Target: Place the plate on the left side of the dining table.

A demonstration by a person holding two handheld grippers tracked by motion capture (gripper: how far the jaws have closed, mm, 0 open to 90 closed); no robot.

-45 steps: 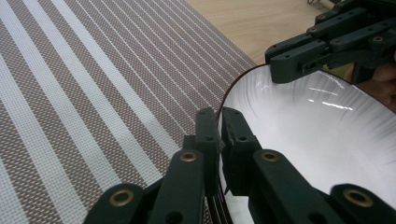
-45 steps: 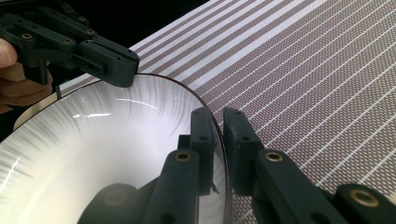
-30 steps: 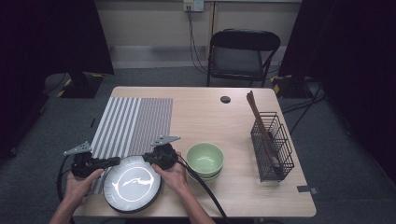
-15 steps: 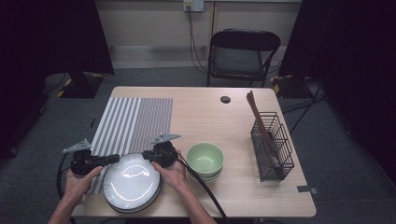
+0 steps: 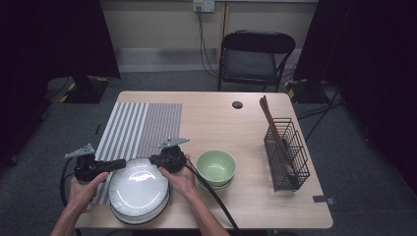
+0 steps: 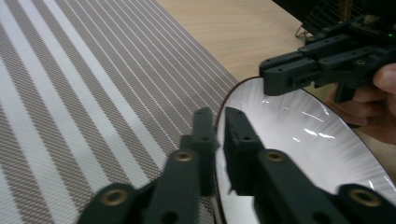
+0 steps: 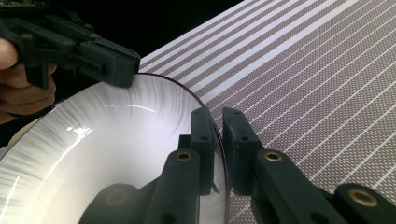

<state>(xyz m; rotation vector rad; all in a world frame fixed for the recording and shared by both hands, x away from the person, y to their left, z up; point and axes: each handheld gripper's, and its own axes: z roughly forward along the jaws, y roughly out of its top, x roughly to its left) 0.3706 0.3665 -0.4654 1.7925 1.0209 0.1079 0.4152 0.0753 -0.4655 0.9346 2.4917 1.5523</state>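
A white plate (image 5: 139,189) with a dark rim lies on top of a stack of plates (image 5: 140,220) at the table's near left corner. My left gripper (image 5: 122,163) is at its left rim. In the left gripper view the rim (image 6: 219,100) runs between my left gripper's (image 6: 218,126) jaws, which have just been opening and stand slightly off it. My right gripper (image 5: 153,160) is shut on the plate's far right rim, and the right gripper view shows my right gripper (image 7: 218,123) pinching that edge (image 7: 187,93). Each gripper faces the other across the plate.
A striped placemat (image 5: 142,125) lies just behind the plates. Two stacked green bowls (image 5: 216,167) sit to the right of my right hand. A black wire basket (image 5: 287,152) with chopsticks (image 5: 270,118) stands at the right. A folding chair (image 5: 255,56) is behind the table.
The plate was tilted up toward the camera, then came down flat onto the stack. Both hands stayed at its rim.
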